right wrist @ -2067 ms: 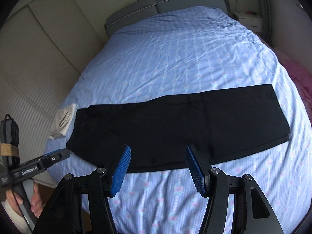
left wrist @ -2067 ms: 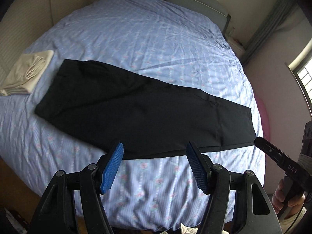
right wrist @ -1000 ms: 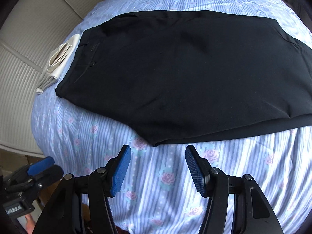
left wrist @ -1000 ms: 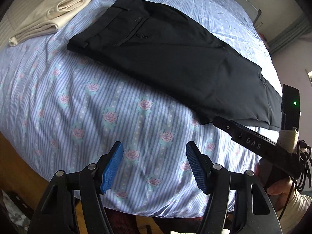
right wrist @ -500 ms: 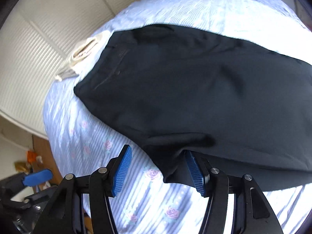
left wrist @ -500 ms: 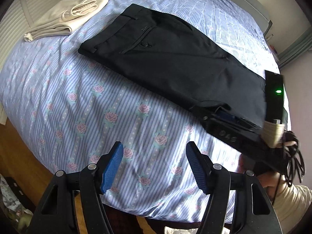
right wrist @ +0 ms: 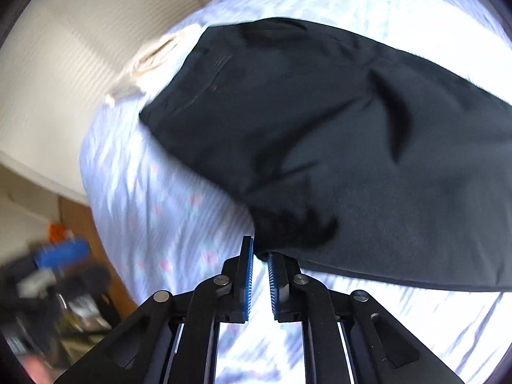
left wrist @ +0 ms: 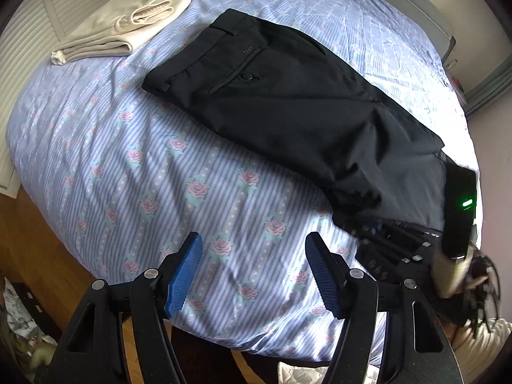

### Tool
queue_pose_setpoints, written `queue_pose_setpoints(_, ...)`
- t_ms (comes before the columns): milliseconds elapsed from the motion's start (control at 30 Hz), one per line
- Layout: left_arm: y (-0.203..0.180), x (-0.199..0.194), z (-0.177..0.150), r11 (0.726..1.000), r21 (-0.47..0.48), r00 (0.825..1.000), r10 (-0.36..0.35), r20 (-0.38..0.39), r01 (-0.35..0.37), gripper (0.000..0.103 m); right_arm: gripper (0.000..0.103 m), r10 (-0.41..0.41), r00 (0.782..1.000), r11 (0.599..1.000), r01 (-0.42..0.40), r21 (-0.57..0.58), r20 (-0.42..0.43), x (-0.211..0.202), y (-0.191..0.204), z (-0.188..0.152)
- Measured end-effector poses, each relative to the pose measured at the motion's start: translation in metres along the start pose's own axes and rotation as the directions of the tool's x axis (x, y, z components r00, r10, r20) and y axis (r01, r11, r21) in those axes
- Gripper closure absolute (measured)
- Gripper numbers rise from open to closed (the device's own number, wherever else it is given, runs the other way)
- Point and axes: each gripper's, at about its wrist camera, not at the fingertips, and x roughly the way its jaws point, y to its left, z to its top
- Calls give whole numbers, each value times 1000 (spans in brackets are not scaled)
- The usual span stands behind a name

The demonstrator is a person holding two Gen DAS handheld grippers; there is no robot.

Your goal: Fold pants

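Black pants point(left wrist: 288, 96) lie folded lengthwise on the blue flowered bed sheet point(left wrist: 144, 176), waistband at the far left, legs running right. My left gripper point(left wrist: 252, 265) is open and empty, above bare sheet near the bed's front edge. My right gripper point(right wrist: 259, 262) is shut on the near edge of the pants point(right wrist: 352, 147), which bunches and lifts at the pads. The right gripper also shows in the left wrist view point(left wrist: 368, 227), at the pants' near edge.
A folded beige garment point(left wrist: 118, 28) lies on the sheet at the far left, beside the waistband; it also shows blurred in the right wrist view point(right wrist: 153, 57). A wooden floor with clutter point(right wrist: 64, 288) lies left of the bed. The grey headboard point(left wrist: 416, 3) is far right.
My right gripper has closed on the near edge of the pants and the fabric has bunched there. My left gripper has stayed open and shifted a little along the front edge.
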Motion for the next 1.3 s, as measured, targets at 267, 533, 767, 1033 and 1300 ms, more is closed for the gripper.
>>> queue_pose_setpoints(267,20,-19,25,998,66,999,-5,39,3,36,94,-19,986,995,35,93,-168,13,-10,-14)
queue_pose_setpoints(533,70,-29,125,962,249,986,-139,93,113,33,49,-107,994,979,100,179,27,-67,20,39)
queue_pose_setpoints(767,103,5,258,874,400,948,-315,34,276,33,48,-207,970,919,149,364,125,-64,34,118)
queue_pose_setpoints(1033,72,94,359,748,565,934,-332,-134,348,33,48,-299,943,839,188,511,144,-24,36,196)
queue_pose_setpoints(1300,51,179,388,765,493,909,-326,-259,414,38,48,-284,955,818,193,542,90,1,30,219)
